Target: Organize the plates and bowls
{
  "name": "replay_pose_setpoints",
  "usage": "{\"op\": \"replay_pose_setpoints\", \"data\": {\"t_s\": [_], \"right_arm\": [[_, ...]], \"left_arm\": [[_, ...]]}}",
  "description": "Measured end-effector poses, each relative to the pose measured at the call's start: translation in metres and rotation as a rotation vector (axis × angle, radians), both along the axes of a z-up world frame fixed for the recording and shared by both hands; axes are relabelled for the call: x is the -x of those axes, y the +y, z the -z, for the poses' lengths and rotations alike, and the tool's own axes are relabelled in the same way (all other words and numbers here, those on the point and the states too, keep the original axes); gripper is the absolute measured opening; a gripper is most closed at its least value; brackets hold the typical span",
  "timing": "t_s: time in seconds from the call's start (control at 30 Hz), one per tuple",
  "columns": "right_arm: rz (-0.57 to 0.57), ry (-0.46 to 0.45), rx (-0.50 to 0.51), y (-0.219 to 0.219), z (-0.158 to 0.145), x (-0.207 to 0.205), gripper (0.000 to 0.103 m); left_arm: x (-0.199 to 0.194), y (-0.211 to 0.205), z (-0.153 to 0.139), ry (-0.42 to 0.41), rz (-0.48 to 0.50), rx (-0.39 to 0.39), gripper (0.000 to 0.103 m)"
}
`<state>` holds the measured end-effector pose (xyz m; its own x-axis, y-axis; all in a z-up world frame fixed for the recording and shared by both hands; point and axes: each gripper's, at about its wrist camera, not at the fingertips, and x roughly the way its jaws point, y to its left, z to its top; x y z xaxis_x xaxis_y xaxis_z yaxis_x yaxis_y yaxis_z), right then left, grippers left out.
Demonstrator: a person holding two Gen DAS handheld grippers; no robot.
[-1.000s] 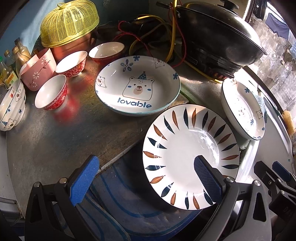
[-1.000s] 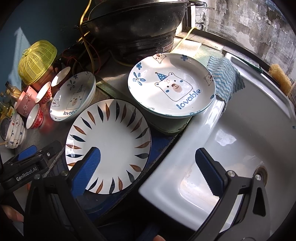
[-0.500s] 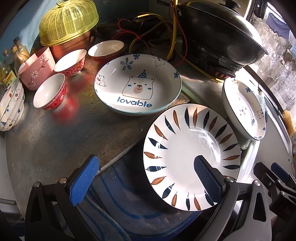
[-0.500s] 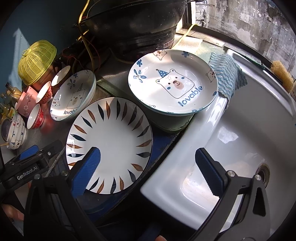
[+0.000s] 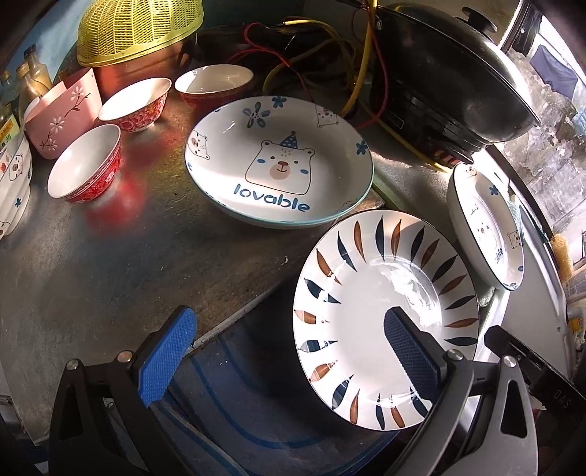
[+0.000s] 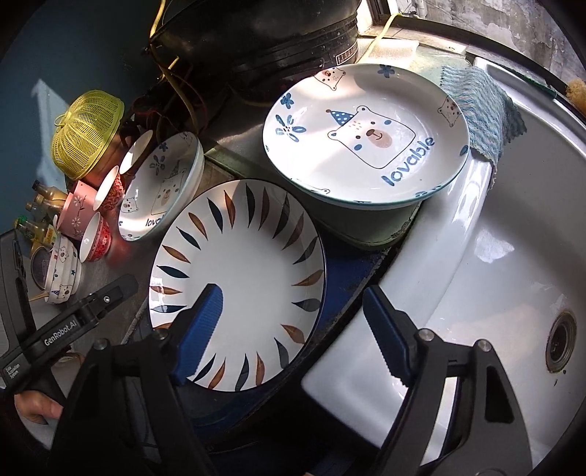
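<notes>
A white plate with blue and brown leaf marks (image 5: pixel 377 315) lies on a dark blue mat (image 5: pixel 249 395); it also shows in the right wrist view (image 6: pixel 241 271). A "lovable" bear plate (image 5: pixel 278 161) lies behind it on the counter. A second bear plate (image 6: pixel 366 131) rests by the sink, seen edge-on in the left wrist view (image 5: pixel 487 227). My left gripper (image 5: pixel 285 359) is open, its right finger over the leaf plate. My right gripper (image 6: pixel 289 329) is open, straddling the leaf plate's right rim.
Three red bowls (image 5: pixel 88 164) stand at the back left with a pink cup (image 5: pixel 62 113) and a bear bowl (image 6: pixel 62 271). A yellow mesh cover (image 5: pixel 135 29), a black wok (image 5: pixel 454 73) and cables are behind. A white sink (image 6: pixel 494 274) with a blue cloth (image 6: pixel 479 110) lies to the right.
My right gripper has moved left and forward, so its left finger now lies over the leaf plate. My left gripper has edged slightly forward. Both stay open.
</notes>
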<state>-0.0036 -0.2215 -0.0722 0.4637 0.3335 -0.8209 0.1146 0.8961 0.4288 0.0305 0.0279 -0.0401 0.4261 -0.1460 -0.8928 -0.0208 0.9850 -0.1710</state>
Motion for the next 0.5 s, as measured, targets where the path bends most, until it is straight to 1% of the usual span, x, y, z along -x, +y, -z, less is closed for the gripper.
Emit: {"op": "replay_pose_setpoints", "data": {"t_s": [0.07,0.1,0.17,0.2,0.27,0.3,0.37,0.4,0.47,0.5], "right_arm": [[-0.008,-0.004,-0.035,-0.002,0.007,-0.003,0.067],[-0.01,-0.007,-0.048,-0.003,0.009,-0.004,0.065],[-0.011,-0.007,-0.086,-0.006,0.015,-0.008,0.054],[-0.007,-0.004,-0.098,-0.008,0.018,-0.01,0.05],[0.001,0.004,-0.112,-0.012,0.024,-0.014,0.039],[0.002,0.009,-0.119,-0.014,0.027,-0.015,0.037],[0.002,0.017,-0.128,-0.017,0.031,-0.017,0.028],[0.001,0.02,-0.133,-0.018,0.033,-0.019,0.027],[0.002,0.027,-0.13,-0.019,0.036,-0.02,0.019],[0.0,0.031,-0.13,-0.019,0.038,-0.022,0.018]], "left_arm": [[-0.003,0.005,0.003,0.001,-0.008,0.033,0.103],[-0.004,0.007,0.004,0.006,-0.016,0.04,0.103],[-0.007,0.009,0.008,0.016,-0.013,0.051,0.103],[-0.009,0.01,0.01,0.02,-0.011,0.056,0.102],[-0.011,0.012,0.012,0.026,-0.023,0.058,0.102],[-0.012,0.013,0.013,0.029,-0.027,0.06,0.102],[-0.014,0.015,0.014,0.029,-0.025,0.069,0.102],[-0.015,0.015,0.014,0.028,-0.022,0.071,0.101],[-0.017,0.014,0.017,0.037,-0.01,0.092,0.099],[-0.018,0.014,0.018,0.042,-0.002,0.107,0.092]]}}
